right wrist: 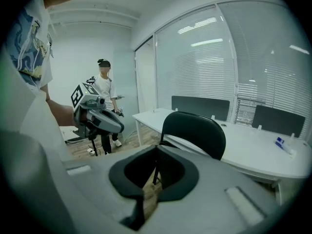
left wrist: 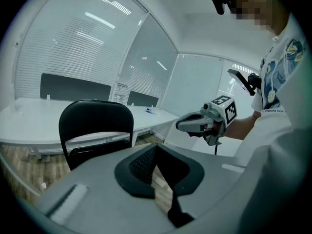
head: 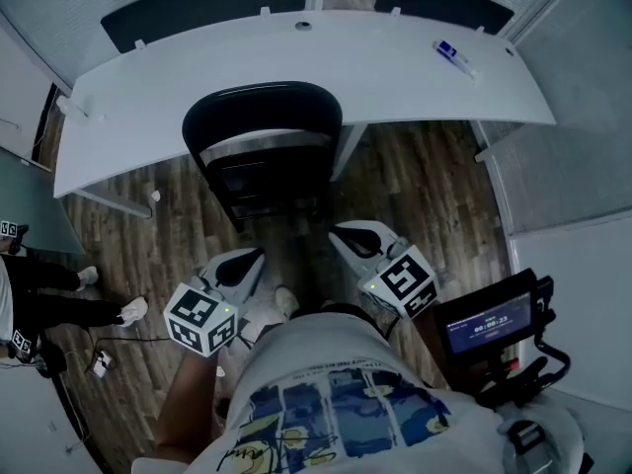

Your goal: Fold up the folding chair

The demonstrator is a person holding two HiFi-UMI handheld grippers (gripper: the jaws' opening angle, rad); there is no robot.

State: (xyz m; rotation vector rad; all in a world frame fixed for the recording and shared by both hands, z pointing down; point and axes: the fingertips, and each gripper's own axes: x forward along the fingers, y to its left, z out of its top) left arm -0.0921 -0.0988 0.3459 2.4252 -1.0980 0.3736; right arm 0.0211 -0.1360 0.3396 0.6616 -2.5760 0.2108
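The folding chair stands unfolded on the wooden floor. Its black backrest is on the side of the tabletop and its seat is on the person's side. The tabletop is long, white and curved and spans the far side of the room. Dark partition panels stand along its rear edge, and a small blue-and-white item lies near its right end. Pale walls of glass hung with slatted blinds close the room behind and beside it.

The left tongs and the right tongs are held side by side over the floor, near the chair's seat and pointing at it, touching nothing. In each gripper view the dark pads meet at their tips. Both tongs are closed and empty, and only floor and chair show beyond them.

A second person stands well off to the left near some cables on the floor. A stand with a small lit screen sits just right of the person holding the tongs.
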